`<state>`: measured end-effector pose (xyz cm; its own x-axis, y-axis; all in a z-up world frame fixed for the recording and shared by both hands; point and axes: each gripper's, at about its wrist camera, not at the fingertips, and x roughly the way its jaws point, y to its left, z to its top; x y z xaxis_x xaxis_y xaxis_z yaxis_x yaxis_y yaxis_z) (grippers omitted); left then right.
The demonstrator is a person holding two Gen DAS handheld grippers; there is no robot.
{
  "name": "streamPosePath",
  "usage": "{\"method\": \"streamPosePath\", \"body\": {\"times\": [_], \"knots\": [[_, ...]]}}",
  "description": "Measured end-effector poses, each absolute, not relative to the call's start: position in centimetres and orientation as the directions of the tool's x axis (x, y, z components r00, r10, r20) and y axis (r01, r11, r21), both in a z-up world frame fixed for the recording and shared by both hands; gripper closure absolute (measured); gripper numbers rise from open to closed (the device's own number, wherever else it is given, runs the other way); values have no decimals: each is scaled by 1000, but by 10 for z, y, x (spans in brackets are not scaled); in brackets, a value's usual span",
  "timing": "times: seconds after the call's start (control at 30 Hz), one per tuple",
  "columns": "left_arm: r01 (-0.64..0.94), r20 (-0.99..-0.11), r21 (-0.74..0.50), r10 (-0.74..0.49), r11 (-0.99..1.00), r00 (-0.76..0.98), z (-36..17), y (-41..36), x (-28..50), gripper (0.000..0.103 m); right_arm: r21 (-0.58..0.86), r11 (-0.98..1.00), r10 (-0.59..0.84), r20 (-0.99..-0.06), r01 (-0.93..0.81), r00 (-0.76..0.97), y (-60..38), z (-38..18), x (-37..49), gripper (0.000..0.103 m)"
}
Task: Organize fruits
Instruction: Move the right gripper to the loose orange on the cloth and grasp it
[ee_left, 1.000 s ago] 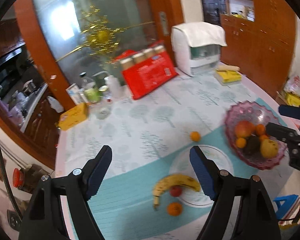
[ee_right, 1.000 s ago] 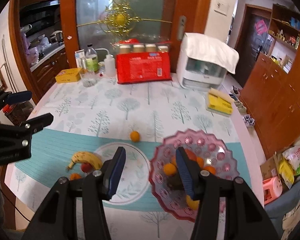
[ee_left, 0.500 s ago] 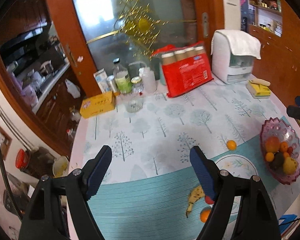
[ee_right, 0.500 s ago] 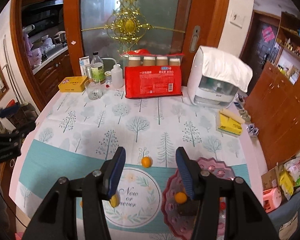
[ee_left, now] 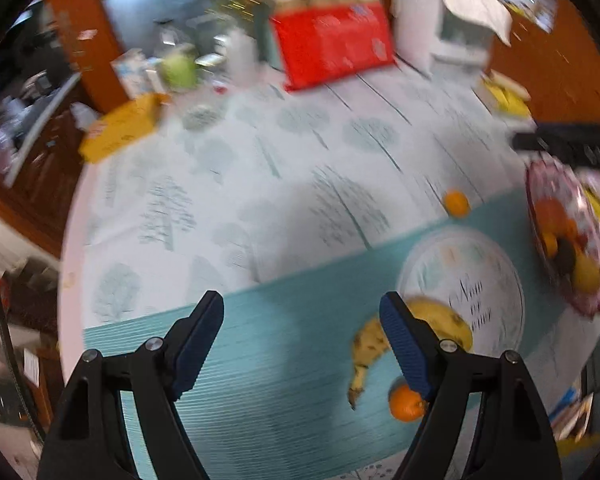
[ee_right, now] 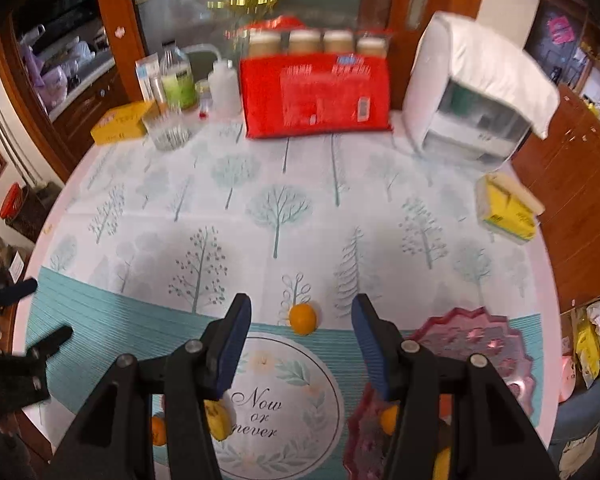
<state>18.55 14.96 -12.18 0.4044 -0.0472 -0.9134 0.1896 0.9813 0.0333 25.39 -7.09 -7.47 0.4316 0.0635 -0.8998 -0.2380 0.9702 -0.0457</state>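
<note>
A small orange [ee_right: 302,319] lies on the tablecloth; it also shows in the left wrist view [ee_left: 456,203]. My right gripper [ee_right: 300,322] is open and empty, hovering with the orange between its fingers in view. A pink glass fruit bowl [ee_right: 482,338] holding several fruits sits at right, also in the left wrist view [ee_left: 538,184]. A banana [ee_left: 370,346] and another orange [ee_left: 406,402] lie by the round "Now or never" mat [ee_left: 466,280]. My left gripper [ee_left: 302,346] is open and empty above the teal cloth band, the banana by its right finger.
A red package [ee_right: 316,98] with jars, a white appliance [ee_right: 474,92], bottles [ee_right: 178,76], a glass [ee_right: 166,130] and a yellow box [ee_right: 118,122] line the table's far side. A yellow pack [ee_right: 506,210] lies at the right edge.
The left gripper has dropped lower and closer to the table near the banana. The right gripper has moved forward, bringing the loose orange between its fingers. Both stay open.
</note>
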Motion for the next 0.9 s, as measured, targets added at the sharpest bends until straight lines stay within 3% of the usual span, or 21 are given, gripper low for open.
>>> {"method": "streamPosePath", "body": {"times": [0.23,0.5,0.9], "knots": [[374,-960,66,-43,925,276,-183,115,186,24,-2,972,70,-952,-235,298,-76,-140,276,50],[419,-986,-65,-122,906,110,-216,120,193,24,54,976,98,-973,-210,207,-86,-178,287,50],[464,-991,-101,-130,880,32,-246,106,213,24,53,980,83,-984,-192,156,-85,-210,299,50]]}}
